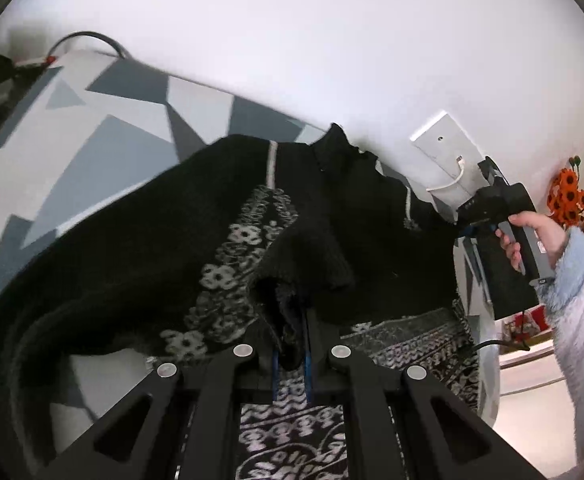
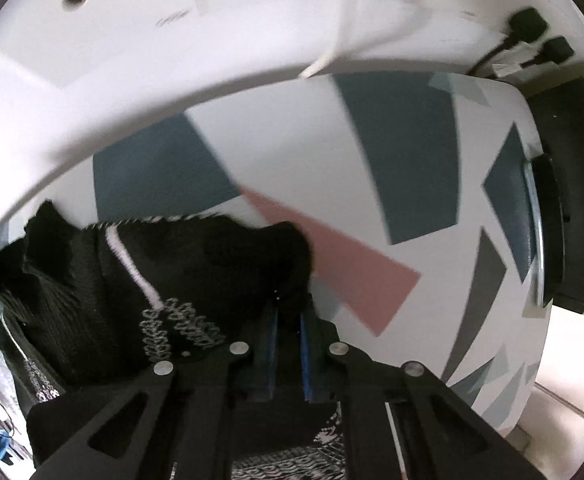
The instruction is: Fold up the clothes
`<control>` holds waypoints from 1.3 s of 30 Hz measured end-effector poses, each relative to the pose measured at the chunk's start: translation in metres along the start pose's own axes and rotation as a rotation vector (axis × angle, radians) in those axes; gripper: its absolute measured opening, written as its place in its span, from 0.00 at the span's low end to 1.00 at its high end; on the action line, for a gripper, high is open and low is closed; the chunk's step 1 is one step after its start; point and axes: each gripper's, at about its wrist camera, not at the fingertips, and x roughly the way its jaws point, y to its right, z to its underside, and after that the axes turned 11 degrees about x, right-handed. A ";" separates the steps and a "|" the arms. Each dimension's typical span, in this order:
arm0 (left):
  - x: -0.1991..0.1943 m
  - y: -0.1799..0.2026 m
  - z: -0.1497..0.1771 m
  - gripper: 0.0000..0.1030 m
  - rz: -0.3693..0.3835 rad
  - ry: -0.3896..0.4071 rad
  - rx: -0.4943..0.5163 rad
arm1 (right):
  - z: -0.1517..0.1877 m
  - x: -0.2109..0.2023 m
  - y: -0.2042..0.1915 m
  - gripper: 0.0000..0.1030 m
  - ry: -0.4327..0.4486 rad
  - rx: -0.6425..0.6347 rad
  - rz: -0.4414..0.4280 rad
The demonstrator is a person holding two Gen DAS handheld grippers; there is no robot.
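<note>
The left gripper (image 1: 290,344) is clamped on a fold of the black sweater (image 1: 132,248), which has white flower bands and lies on the patterned table (image 1: 104,144). The right gripper (image 2: 289,320) pinches its edge. No writing is readable.

The left gripper (image 1: 290,340) was squeezed tight on black cloth. The right gripper (image 2: 289,320) pointed down, clamped too. A hand (image 1: 531,236) gripped its handle.
</note>
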 end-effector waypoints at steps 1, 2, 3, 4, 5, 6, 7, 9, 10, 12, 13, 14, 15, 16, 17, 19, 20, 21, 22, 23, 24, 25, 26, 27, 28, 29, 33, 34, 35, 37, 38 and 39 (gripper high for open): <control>0.004 0.002 -0.002 0.07 0.010 -0.004 0.005 | -0.002 -0.002 0.005 0.07 0.004 0.013 -0.021; 0.011 0.004 -0.005 0.07 0.024 -0.015 0.005 | -0.005 -0.002 0.012 0.07 0.008 0.033 -0.043; 0.020 0.005 -0.008 0.07 0.035 -0.030 0.001 | -0.009 -0.003 0.020 0.07 0.020 0.057 -0.070; 0.027 0.006 -0.011 0.07 0.039 -0.043 -0.005 | -0.012 -0.001 0.027 0.07 0.027 0.075 -0.084; 0.035 0.005 -0.013 0.07 0.044 -0.057 -0.014 | -0.015 0.001 0.034 0.07 0.029 0.098 -0.101; 0.044 0.005 -0.015 0.07 0.050 -0.072 -0.025 | -0.017 0.005 0.040 0.07 0.033 0.116 -0.118; 0.050 0.004 -0.016 0.07 0.048 -0.083 -0.030 | -0.017 0.007 0.044 0.07 0.037 0.123 -0.121; 0.059 0.004 -0.018 0.07 0.034 -0.096 -0.030 | -0.016 0.010 0.048 0.07 0.065 0.122 -0.137; 0.062 0.003 -0.019 0.07 0.026 -0.102 -0.030 | -0.016 0.009 0.048 0.07 0.078 0.120 -0.152; 0.066 0.000 -0.019 0.07 0.013 -0.121 -0.032 | -0.015 0.006 0.047 0.09 0.100 0.108 -0.190; 0.067 -0.003 -0.019 0.08 0.006 -0.136 -0.041 | -0.013 0.004 0.048 0.12 0.105 0.105 -0.211; 0.068 -0.009 -0.018 0.08 0.004 -0.152 -0.061 | -0.012 0.000 0.049 0.21 0.111 0.102 -0.234; 0.068 -0.014 -0.018 0.12 0.006 -0.159 -0.078 | -0.009 -0.007 0.051 0.36 0.135 0.095 -0.256; 0.067 -0.017 -0.018 0.14 0.008 -0.160 -0.091 | -0.005 -0.015 0.053 0.44 0.164 0.087 -0.277; 0.066 -0.021 -0.018 0.16 0.005 -0.160 -0.099 | -0.001 -0.023 0.055 0.54 0.193 0.078 -0.299; 0.064 -0.026 -0.019 0.18 -0.009 -0.156 -0.108 | 0.007 -0.037 0.057 0.58 0.237 0.066 -0.328; 0.063 -0.028 -0.019 0.18 -0.014 -0.155 -0.110 | 0.013 -0.045 0.058 0.59 0.253 0.061 -0.357; 0.061 -0.029 -0.020 0.18 -0.020 -0.153 -0.113 | 0.019 -0.050 0.057 0.59 0.257 0.053 -0.382; 0.058 -0.030 -0.021 0.18 -0.028 -0.146 -0.117 | 0.024 -0.053 0.056 0.59 0.259 0.041 -0.404; 0.056 -0.031 -0.022 0.18 -0.037 -0.137 -0.122 | 0.032 -0.057 0.053 0.60 0.263 0.023 -0.422; 0.052 -0.032 -0.023 0.18 -0.050 -0.130 -0.129 | 0.040 -0.059 0.050 0.61 0.269 -0.012 -0.439; 0.046 -0.035 -0.023 0.18 -0.068 -0.117 -0.138 | 0.048 -0.060 0.045 0.61 0.280 -0.053 -0.442; 0.039 -0.039 -0.023 0.18 -0.089 -0.100 -0.148 | 0.055 -0.060 0.040 0.63 0.291 -0.096 -0.440; 0.032 -0.043 -0.023 0.18 -0.116 -0.083 -0.157 | 0.061 -0.060 0.034 0.67 0.301 -0.138 -0.439; 0.026 -0.047 -0.023 0.18 -0.142 -0.072 -0.164 | 0.062 -0.059 0.024 0.67 0.310 -0.176 -0.433; 0.021 -0.051 -0.022 0.18 -0.162 -0.065 -0.172 | 0.077 -0.055 0.024 0.67 0.321 -0.214 -0.422; 0.000 -0.060 -0.016 0.18 -0.180 -0.046 -0.195 | 0.127 -0.039 0.022 0.74 0.373 -0.358 -0.383; -0.006 -0.061 -0.013 0.18 -0.177 -0.040 -0.202 | 0.135 -0.028 0.019 0.74 0.381 -0.394 -0.357; -0.014 -0.063 -0.008 0.18 -0.167 -0.034 -0.220 | 0.142 -0.015 0.015 0.74 0.387 -0.430 -0.328; -0.029 -0.069 0.003 0.22 -0.133 -0.012 -0.268 | 0.148 0.003 0.005 0.74 0.384 -0.475 -0.263; -0.040 -0.073 0.012 0.26 -0.110 0.012 -0.303 | 0.150 0.014 -0.002 0.75 0.377 -0.494 -0.215; -0.054 -0.078 0.022 0.39 -0.099 0.038 -0.332 | 0.151 0.021 -0.005 0.76 0.369 -0.502 -0.185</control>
